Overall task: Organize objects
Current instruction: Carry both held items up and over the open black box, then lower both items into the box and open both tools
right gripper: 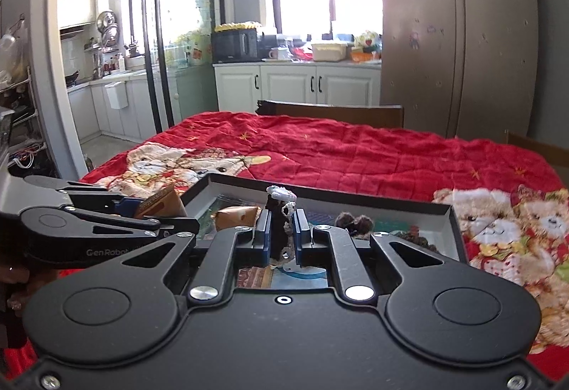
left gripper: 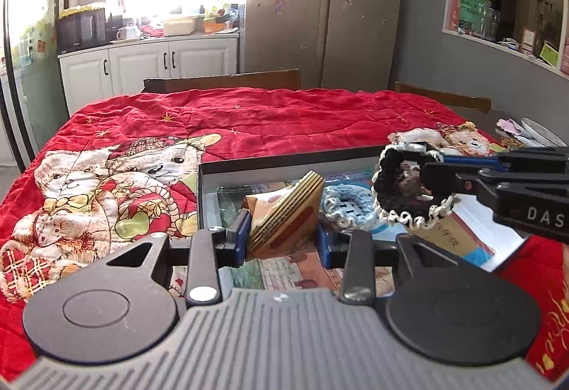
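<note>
Both grippers hold items over the open box on the red quilt.

The left gripper (left gripper: 282,233) is closed on a tan fan-shaped stack (left gripper: 288,212) above the box (left gripper: 284,160), near its left wall. The right gripper (right gripper: 282,233) pinches a black crocheted coaster (left gripper: 405,190) with a white edge, held upright above the box's right side, beside a blue coaster (left gripper: 341,205) lying inside.

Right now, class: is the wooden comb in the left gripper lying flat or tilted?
Tilted. The wooden comb stands slanted on edge between the left gripper's fingers, above the open box.
</note>
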A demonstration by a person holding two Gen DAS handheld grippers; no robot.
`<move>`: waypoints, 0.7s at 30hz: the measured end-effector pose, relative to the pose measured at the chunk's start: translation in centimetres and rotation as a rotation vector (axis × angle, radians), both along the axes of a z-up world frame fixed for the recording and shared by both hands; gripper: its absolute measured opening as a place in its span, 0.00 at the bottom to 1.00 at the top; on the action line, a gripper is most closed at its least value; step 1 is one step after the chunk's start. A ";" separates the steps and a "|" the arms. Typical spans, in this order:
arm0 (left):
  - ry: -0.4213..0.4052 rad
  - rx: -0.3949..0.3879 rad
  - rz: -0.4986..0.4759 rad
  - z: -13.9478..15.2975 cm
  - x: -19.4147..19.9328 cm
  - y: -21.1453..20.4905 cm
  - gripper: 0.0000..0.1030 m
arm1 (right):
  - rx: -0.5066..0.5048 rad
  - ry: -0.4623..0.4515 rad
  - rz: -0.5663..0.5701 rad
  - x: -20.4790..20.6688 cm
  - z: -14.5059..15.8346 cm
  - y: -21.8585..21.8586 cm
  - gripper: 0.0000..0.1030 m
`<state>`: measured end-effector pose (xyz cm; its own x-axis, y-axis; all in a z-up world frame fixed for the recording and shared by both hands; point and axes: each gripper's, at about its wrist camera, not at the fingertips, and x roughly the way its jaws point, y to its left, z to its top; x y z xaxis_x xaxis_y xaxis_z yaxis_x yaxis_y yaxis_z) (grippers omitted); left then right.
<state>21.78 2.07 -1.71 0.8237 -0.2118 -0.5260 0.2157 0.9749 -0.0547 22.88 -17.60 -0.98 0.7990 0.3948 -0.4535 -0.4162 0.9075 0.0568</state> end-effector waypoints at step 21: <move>0.023 0.051 -0.054 -2.3 1.2 -1.8 0.41 | 0.110 0.104 -0.027 3.4 -4.0 -0.7 0.12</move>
